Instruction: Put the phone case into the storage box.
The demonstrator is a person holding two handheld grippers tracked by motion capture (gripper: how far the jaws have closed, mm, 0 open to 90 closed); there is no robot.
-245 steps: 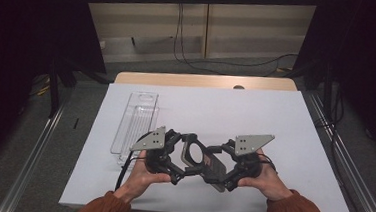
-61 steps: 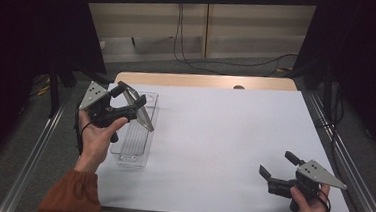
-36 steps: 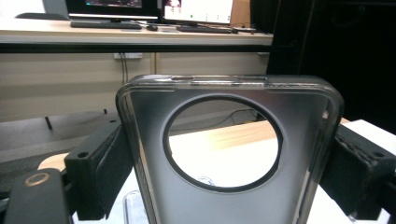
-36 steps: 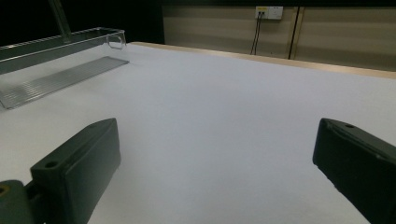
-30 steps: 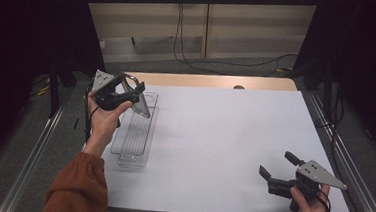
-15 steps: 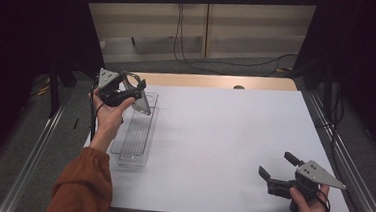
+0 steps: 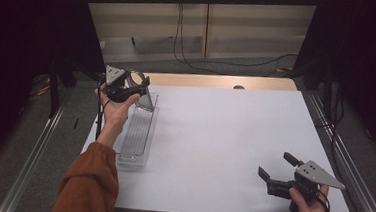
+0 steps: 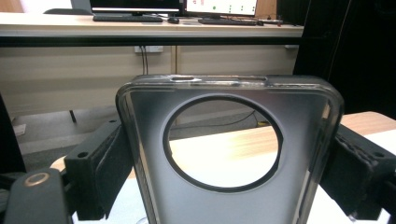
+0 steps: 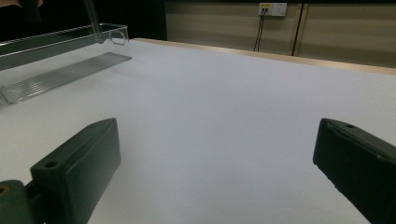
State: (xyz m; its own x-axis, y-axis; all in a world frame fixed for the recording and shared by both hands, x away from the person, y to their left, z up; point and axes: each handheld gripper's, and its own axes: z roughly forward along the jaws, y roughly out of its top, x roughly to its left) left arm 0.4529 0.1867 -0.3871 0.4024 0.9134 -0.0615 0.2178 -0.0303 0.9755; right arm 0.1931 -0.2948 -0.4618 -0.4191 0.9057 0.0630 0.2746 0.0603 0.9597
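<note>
Both grippers are black, with blocky jaws pierced by small round screw holes. The right gripper (image 7: 277, 168) carries a grey three-cornered plate dotted with screws; so does the left gripper (image 7: 136, 84). The person's sleeve (image 7: 90, 184) is rust-orange, gathered at the cuff.

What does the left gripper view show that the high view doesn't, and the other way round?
Left gripper view: the clear phone case close up, with its round cutout, and a desk with screens behind. High view: the clear tray on the white table, and the right tongs open near the table's right corner. Both: the left tongs clamped on the case.
</note>
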